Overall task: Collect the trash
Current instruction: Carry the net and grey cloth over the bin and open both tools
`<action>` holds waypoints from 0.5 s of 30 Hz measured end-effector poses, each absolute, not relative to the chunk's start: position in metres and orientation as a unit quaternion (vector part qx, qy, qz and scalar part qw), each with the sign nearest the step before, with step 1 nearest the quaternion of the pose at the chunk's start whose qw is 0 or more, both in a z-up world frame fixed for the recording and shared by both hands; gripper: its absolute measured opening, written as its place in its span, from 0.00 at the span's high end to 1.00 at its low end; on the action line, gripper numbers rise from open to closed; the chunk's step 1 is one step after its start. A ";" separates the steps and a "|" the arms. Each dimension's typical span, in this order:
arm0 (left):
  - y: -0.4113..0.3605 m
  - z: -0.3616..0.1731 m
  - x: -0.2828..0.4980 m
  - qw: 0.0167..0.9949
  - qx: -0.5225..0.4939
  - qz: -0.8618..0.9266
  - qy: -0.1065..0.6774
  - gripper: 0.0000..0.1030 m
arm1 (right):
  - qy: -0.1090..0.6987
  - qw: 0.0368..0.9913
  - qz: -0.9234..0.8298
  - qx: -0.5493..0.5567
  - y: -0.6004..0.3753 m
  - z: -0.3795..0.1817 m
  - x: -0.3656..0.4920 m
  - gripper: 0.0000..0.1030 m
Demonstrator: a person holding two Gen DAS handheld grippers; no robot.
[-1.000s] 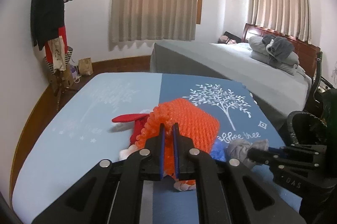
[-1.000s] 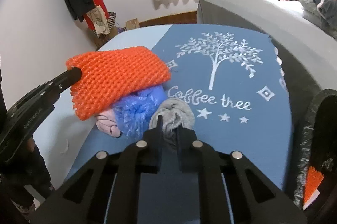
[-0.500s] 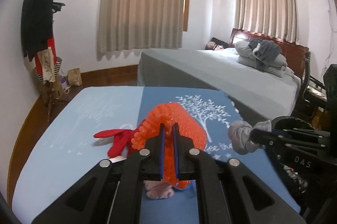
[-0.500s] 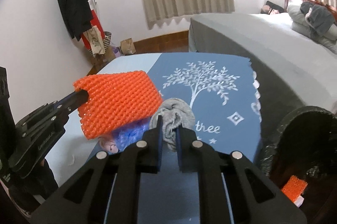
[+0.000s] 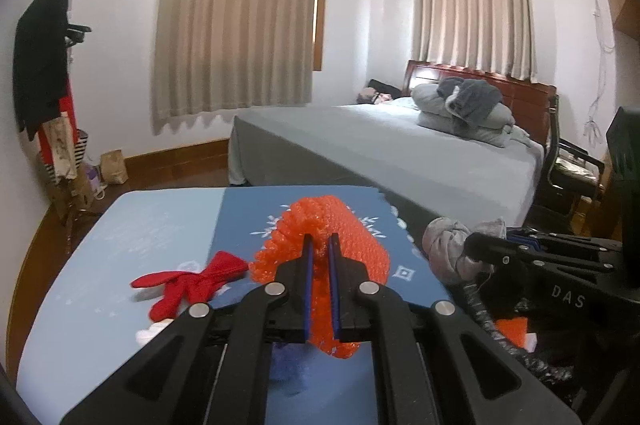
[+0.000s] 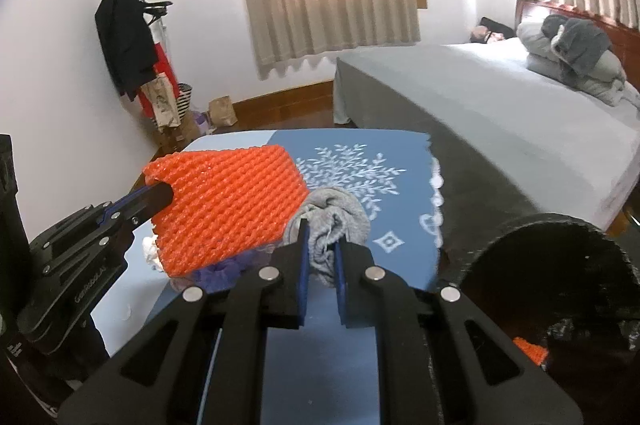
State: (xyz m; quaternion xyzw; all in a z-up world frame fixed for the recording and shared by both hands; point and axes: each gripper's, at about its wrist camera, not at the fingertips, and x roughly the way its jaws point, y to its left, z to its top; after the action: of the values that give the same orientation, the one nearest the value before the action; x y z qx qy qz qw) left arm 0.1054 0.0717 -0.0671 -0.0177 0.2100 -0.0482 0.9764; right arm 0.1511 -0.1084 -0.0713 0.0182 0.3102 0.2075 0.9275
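My left gripper is shut on an orange foam net, held up off the blue table; the same net shows from its flat side in the right wrist view, with the left gripper at its corner. My right gripper is shut on a crumpled grey cloth, seen as a grey cloth at the right gripper in the left wrist view. A black-lined trash bin stands off the table's right edge, with an orange scrap inside.
A red bow, a white scrap and a blue-purple fluffy thing lie on the table. Beyond it stands a bed with folded bedding. A coat rack stands at the left wall, a chair at the right.
Both grippers have risen off the table with their loads, the net and the grey cloth. They have shifted right, bringing the black-lined bin closer in the right wrist view.
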 end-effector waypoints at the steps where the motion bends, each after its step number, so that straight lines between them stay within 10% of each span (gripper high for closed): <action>1: 0.070 -0.066 0.106 0.976 -0.017 -0.051 0.209 0.93 | 0.309 0.929 0.205 0.018 -0.111 -0.070 0.150 0.90; 15: 0.012 -0.057 0.115 0.974 -0.006 -0.113 0.198 0.93 | 0.288 0.946 0.144 0.032 -0.177 -0.059 0.139 0.90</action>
State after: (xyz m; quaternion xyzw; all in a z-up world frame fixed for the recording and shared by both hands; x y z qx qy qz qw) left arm 0.1151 0.0122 -0.0570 -0.0063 0.1979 -0.1133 0.9736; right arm 0.1390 -0.1768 -0.0585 0.0321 0.2884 0.1437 0.9461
